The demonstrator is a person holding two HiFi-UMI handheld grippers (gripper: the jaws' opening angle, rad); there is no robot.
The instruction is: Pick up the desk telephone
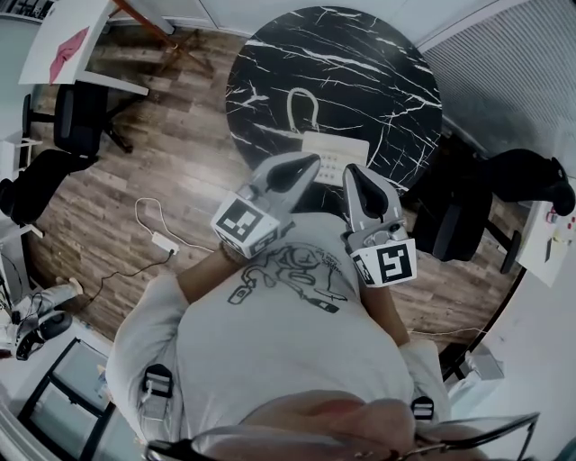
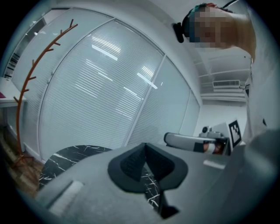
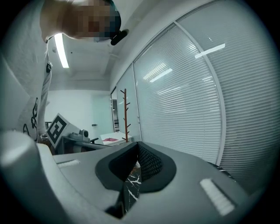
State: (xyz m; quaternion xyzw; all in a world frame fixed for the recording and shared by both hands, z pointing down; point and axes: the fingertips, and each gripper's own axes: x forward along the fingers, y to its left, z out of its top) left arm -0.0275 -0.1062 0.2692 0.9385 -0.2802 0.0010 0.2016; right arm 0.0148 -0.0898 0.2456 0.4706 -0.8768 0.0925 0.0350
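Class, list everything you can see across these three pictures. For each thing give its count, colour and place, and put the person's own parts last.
table: one, round, black marble with white veins, ahead of the person
desk telephone: one, white, near the table's near edge, cord looped behind it
office chairs: at least three, black, on both sides of the table
coat stand: one, orange-red, by the blinds
desk: one, white, far left
power strip: one, white, on the wooden floor at left
T-shirt: one, pale, printed, on the person
left gripper: one, grey, shut, empty, short of the telephone
right gripper: one, grey, shut, empty, beside the left
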